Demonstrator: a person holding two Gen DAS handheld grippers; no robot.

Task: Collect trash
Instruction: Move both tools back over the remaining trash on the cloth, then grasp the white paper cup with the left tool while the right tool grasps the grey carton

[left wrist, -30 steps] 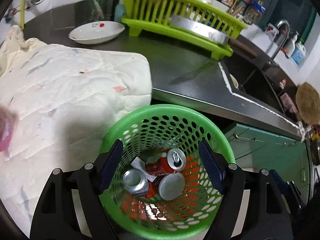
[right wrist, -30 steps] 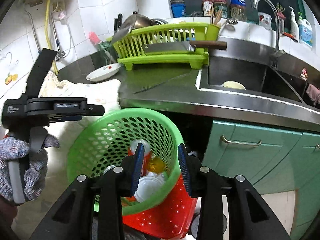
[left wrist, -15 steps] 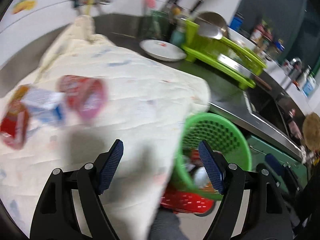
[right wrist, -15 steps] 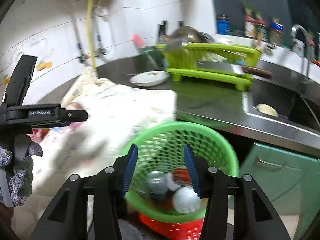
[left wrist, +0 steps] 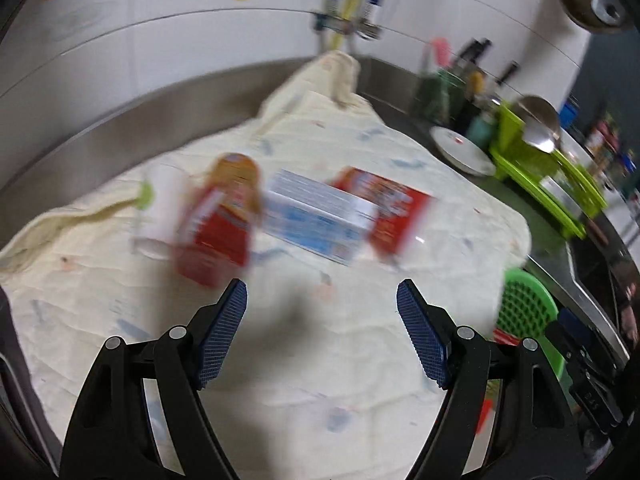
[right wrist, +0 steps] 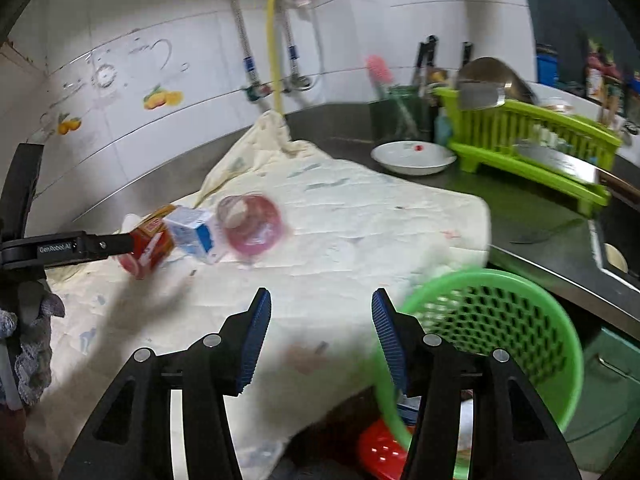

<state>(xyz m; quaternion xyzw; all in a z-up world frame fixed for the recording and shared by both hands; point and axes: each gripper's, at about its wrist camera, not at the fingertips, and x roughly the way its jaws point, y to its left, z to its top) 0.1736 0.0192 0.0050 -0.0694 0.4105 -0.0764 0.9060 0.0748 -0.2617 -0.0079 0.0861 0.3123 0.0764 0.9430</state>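
Observation:
On the cream cloth (left wrist: 320,340) lie a red and orange carton (left wrist: 218,236), a blue and white box (left wrist: 316,220) and a red plastic cup (left wrist: 394,216), all blurred. The right wrist view shows the carton (right wrist: 150,246), the box (right wrist: 192,236) and the cup (right wrist: 252,226) too. My left gripper (left wrist: 322,336) is open and empty, just short of them. My right gripper (right wrist: 320,340) is open and empty over the cloth. The green basket (right wrist: 500,316) stands low at the cloth's right edge and also shows in the left wrist view (left wrist: 524,308).
A white bowl (right wrist: 412,156) and a green dish rack (right wrist: 532,148) stand on the dark counter behind the cloth. A sink (right wrist: 616,240) lies at the far right. A red basket (right wrist: 380,452) sits under the green one. Tiled wall runs behind.
Both grippers swung left from above the green basket to over the cloth. The carton, box and cup came into view ahead of the left gripper.

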